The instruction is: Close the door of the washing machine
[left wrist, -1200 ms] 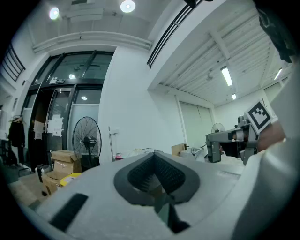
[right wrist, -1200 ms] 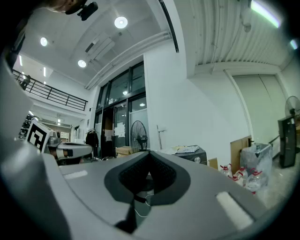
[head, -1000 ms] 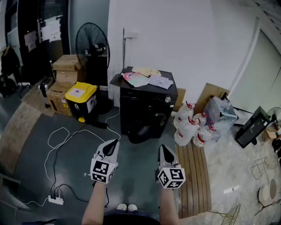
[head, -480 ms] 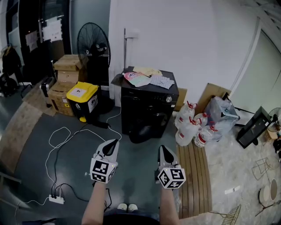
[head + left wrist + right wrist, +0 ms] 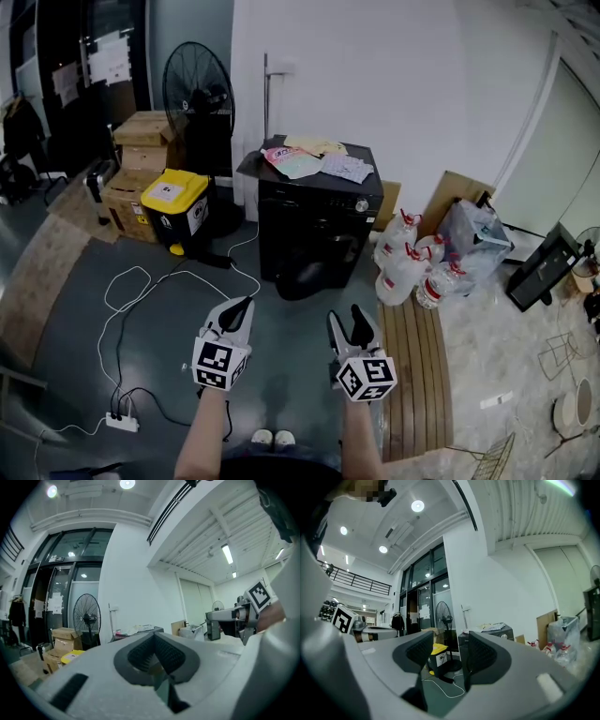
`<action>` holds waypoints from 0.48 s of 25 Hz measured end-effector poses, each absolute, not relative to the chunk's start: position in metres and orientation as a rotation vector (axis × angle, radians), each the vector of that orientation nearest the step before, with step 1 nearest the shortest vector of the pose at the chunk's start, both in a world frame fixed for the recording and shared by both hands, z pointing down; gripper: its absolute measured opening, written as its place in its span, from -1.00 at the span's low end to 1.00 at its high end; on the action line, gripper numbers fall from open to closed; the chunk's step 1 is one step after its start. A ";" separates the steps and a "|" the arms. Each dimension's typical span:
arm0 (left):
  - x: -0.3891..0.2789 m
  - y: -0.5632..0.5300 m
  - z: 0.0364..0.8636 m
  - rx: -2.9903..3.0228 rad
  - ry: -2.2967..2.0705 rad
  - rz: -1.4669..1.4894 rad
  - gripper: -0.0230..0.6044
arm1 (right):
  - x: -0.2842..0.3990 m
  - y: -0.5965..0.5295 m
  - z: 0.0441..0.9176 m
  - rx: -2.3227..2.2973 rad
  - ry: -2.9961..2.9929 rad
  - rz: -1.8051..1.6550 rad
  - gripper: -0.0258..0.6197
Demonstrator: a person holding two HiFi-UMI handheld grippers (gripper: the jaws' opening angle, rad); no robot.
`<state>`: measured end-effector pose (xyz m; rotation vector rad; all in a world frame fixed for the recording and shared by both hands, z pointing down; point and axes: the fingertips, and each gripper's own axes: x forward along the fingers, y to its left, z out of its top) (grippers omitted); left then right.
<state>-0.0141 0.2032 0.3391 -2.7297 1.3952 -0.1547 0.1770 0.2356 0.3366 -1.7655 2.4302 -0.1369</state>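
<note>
A black washing machine (image 5: 319,216) stands against the white wall ahead, papers (image 5: 314,161) on its top. Its round door (image 5: 302,277) hangs open low on the front. Both grippers are held level over the grey floor, well short of the machine. My left gripper (image 5: 244,306) is shut with nothing in it; its ribbed pads (image 5: 143,652) meet in the left gripper view. My right gripper (image 5: 345,317) is opening, its jaws apart with only floor and cable between them (image 5: 449,654). The machine's top (image 5: 501,631) shows past its right jaw.
A standing fan (image 5: 197,94), cardboard boxes (image 5: 141,141) and a yellow-lidded bin (image 5: 173,211) stand left of the machine. Water bottles (image 5: 412,267) and a bag sit to its right. A white cable (image 5: 141,281) runs to a power strip (image 5: 119,422). Wooden slats (image 5: 412,384) lie at right.
The right gripper's jaws were together before and now stand apart. The left gripper and both hands have kept their places.
</note>
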 end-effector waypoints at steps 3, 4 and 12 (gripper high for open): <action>-0.015 0.202 0.341 -2.736 1.399 -0.159 -0.93 | 0.175 0.234 0.338 -1.748 2.436 -0.144 -0.08; -0.016 0.201 0.342 -2.738 1.400 -0.159 -0.93 | 0.174 0.233 0.338 -1.741 2.440 -0.147 -0.02; -0.032 0.185 0.348 -2.740 1.419 -0.166 -0.93 | 0.163 0.213 0.346 -1.719 2.465 -0.170 0.17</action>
